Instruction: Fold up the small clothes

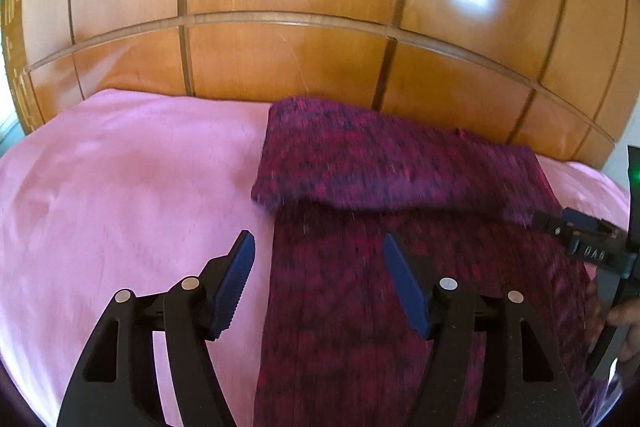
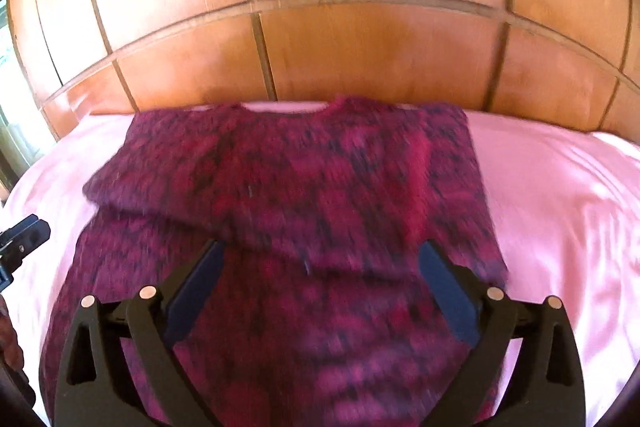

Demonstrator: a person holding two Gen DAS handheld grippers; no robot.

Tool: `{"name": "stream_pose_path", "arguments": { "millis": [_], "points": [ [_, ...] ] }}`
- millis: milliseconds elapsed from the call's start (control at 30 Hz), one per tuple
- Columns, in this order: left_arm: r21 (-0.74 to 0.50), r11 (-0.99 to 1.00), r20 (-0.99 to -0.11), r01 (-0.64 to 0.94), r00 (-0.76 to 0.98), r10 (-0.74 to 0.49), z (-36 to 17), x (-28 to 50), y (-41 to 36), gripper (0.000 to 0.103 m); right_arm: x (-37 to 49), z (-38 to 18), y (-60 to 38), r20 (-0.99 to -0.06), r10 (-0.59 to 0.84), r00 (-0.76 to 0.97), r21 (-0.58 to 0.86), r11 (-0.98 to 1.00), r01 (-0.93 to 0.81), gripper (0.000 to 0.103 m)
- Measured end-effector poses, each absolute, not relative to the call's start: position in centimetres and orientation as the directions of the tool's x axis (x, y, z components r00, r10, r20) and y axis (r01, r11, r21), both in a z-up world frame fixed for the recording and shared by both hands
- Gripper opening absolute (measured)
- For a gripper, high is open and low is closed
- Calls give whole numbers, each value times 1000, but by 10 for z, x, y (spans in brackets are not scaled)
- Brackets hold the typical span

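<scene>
Both your left gripper and right gripper gape empty over the sweater; its sleeve edge (blurred, probably folded) lies at twelve o'clock, pink sheet open at nine.

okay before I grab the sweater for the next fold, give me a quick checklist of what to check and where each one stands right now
1. Left gripper open, nothing in it: ok.
2. Right gripper open, nothing in it: ok.
3. Sweater lies on the pink sheet, neckline toward the wooden headboard: ok.
4. Left sleeve folded in across the body: ok.
5. Right sleeve folded in: cannot tell; the picture is blurred there.
6. Bottom hem lying flat: cannot tell; it is out of frame behind the grippers.
</scene>
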State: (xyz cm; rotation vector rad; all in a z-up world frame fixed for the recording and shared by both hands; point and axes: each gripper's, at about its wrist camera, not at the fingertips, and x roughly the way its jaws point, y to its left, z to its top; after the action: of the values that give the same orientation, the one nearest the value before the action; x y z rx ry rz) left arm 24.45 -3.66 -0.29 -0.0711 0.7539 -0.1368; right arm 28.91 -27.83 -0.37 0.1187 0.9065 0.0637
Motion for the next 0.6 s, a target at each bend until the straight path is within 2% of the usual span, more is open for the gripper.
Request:
{"name": "stream_pose_path", "arguments": {
  "millis": [267,433,467,533,567,600],
  "points": [
    [-131,985,-719,116,673,-175,-27,205,-29,66,227,-9,-327,-823,17,567,80,993,87,98],
    [-185,978,-753,95,626,-203,-42,177,-9,66,190,-13,-356,-837,71,543,164,979,124,96],
    [-201,975,-758,98,614,-218,-44,171,-5,66,184,-13,-360,-836,99,539,194,973,123,94],
    [-251,960,-769,123,577,-276,-49,157,2,64,168,-15,-365,-838,151,524,248,961,120,79],
    [-262,956,-773,131,565,-289,-51,148,6,62,160,-17,-367,-840,173,514,271,955,121,76],
    [-265,953,-777,144,553,-300,-52,141,7,57,151,-19,-369,-842,199,501,297,947,125,67]
  ]
}}
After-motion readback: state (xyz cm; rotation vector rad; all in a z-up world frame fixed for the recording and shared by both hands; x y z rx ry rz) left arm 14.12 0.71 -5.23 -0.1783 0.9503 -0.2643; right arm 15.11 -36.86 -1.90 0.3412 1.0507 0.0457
